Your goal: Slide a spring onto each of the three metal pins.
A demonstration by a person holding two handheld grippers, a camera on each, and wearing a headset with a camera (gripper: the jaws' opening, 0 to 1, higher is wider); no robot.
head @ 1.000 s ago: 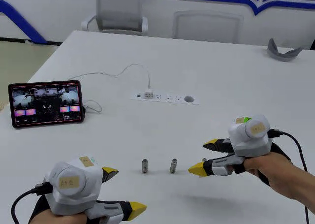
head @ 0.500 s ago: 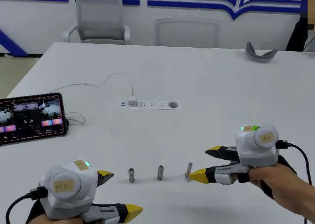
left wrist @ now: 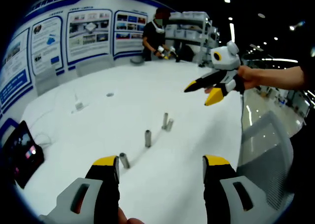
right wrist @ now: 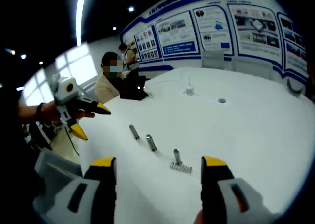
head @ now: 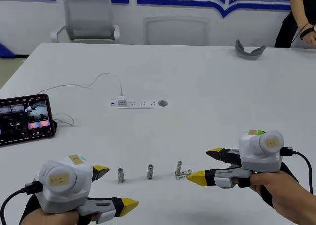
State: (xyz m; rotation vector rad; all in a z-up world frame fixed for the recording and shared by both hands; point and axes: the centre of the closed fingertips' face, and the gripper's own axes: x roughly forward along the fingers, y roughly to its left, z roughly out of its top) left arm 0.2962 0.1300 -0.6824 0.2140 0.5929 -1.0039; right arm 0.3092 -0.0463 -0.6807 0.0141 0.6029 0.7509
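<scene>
The loose spring [head: 183, 174] lies flat beside the bare right pin [head: 178, 166], just left of the right gripper [head: 206, 165], whose jaws stand wide and empty.

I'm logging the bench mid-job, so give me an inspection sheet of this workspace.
Surface: white table, nothing spilled.
Job's things: three pins upright in a row; one loose spring lying at the foot of the right-end pin.
Clutter: lit tablet; grey band at the far edge.
Grippers: left hand-held gripper and right hand-held gripper open, holding nothing.
Cables: white lead into power strip; black lead on the right gripper.
Surroundings: two chairs, a person at the far right.
</scene>
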